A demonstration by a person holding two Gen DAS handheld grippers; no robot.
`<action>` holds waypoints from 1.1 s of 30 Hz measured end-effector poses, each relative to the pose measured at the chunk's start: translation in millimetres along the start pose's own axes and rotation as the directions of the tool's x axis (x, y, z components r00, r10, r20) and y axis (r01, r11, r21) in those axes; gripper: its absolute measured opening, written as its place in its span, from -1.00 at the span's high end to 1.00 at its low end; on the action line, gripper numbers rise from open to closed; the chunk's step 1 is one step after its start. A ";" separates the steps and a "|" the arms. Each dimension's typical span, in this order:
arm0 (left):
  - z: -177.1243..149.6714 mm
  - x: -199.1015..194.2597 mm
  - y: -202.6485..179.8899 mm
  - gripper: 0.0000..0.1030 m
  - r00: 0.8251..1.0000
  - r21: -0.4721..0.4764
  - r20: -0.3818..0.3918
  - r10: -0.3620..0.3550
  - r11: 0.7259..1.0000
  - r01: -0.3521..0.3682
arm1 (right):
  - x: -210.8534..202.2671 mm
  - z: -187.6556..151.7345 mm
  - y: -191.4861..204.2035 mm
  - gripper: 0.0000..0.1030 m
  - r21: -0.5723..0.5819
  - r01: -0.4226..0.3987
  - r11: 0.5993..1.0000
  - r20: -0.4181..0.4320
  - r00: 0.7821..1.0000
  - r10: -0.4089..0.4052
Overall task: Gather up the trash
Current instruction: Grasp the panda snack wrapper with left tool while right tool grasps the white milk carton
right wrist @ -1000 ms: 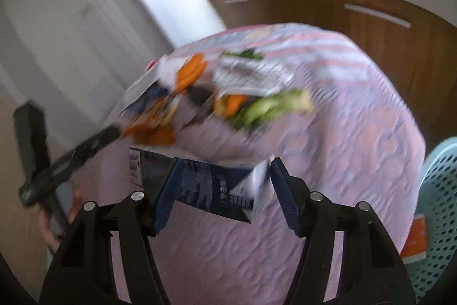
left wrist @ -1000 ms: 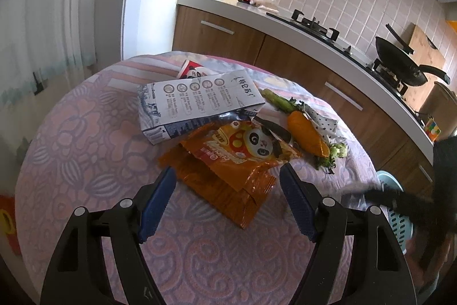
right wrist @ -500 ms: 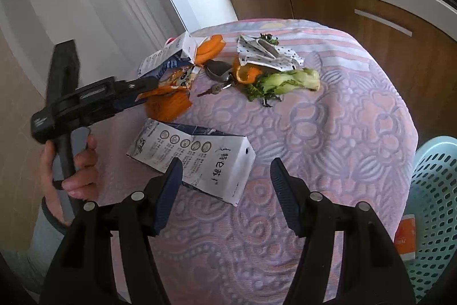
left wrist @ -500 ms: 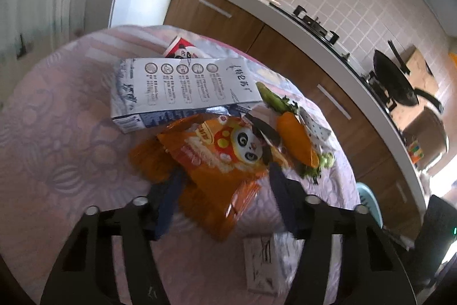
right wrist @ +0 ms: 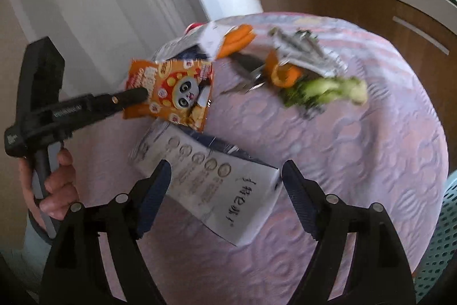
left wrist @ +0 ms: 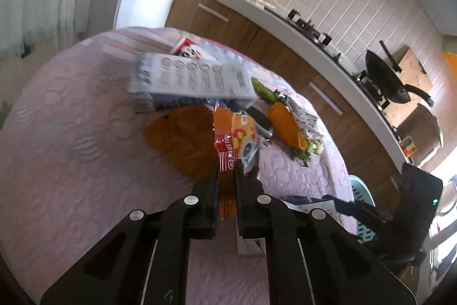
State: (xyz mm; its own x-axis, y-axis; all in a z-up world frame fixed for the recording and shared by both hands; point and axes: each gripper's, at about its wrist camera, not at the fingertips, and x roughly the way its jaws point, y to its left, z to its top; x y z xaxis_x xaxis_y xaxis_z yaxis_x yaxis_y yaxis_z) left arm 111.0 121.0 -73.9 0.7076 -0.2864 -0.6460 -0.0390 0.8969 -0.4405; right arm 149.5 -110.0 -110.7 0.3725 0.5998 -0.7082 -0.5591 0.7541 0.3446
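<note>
My left gripper is closing on the edge of an orange panda snack bag, and its pads pinch it. In the right wrist view the snack bag hangs lifted off the table from the left gripper, which a hand holds. My right gripper is opening, its jaws wide above a flat white carton that lies on the table, and the pads do not touch it. A second white carton and a darker orange wrapper lie further back.
The round table has a pink patterned cloth. On it lie a carrot, greens, orange peel and keys. A teal basket stands at the table's right edge. A kitchen counter runs behind.
The left jaws have shut on the snack bag and lifted it. The right gripper let go of the white carton, which now lies on the table, and its jaws have widened.
</note>
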 end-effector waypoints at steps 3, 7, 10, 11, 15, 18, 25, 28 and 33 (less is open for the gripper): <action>-5.5 -21.1 4.4 0.87 0.999 -0.004 0.043 0.022 1.000 -0.022 | -1.9 -12.5 13.0 -0.48 -0.005 -0.024 1.000 -0.036 0.999 0.023; -11.4 -45.4 12.8 0.89 0.994 -0.015 0.101 0.049 0.999 -0.048 | -4.3 -30.8 43.1 -0.48 -0.056 -0.096 0.994 -0.083 0.992 0.091; -16.1 -56.6 18.5 0.90 0.990 -0.016 0.120 0.075 0.997 -0.073 | -7.5 -39.2 71.1 -0.48 -0.180 -0.055 0.982 -0.068 0.997 0.043; -18.6 -60.5 21.4 0.91 0.989 -0.019 0.127 0.082 0.997 -0.080 | -7.6 -39.8 76.3 -0.50 -0.201 -0.024 0.979 -0.054 0.998 0.014; -24.2 -63.9 31.0 0.91 0.988 -0.033 0.123 0.093 0.995 -0.090 | 8.0 -28.6 92.5 -0.60 -0.313 0.107 0.944 -0.005 0.993 -0.115; -26.4 -63.8 34.0 0.92 0.989 -0.042 0.116 0.096 0.995 -0.092 | 30.2 -20.6 97.2 -0.59 -0.316 0.125 0.941 -0.037 0.989 -0.144; -27.5 -71.5 22.7 0.92 0.988 -0.008 0.131 0.081 0.997 -0.081 | 31.0 -23.5 91.6 -0.14 -0.272 0.141 0.952 -0.018 0.988 -0.151; -26.6 -71.7 11.9 0.92 0.989 0.015 0.138 0.060 0.998 -0.063 | 10.8 -24.7 80.8 -0.14 -0.227 0.164 0.960 0.028 0.986 -0.162; -23.2 -72.0 -18.3 0.92 0.987 0.071 0.158 0.043 0.996 -0.054 | -41.2 -23.5 50.7 -0.14 -0.118 0.235 0.965 0.123 0.968 -0.220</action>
State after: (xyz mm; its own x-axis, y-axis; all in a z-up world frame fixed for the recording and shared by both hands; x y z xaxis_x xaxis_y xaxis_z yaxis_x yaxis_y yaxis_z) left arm 44.4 117.4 -33.9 0.8077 -0.1912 -0.5578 -0.0273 0.9328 -0.3593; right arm 88.5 -102.8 -78.5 0.5747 0.4473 -0.6853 -0.5396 0.8367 0.0935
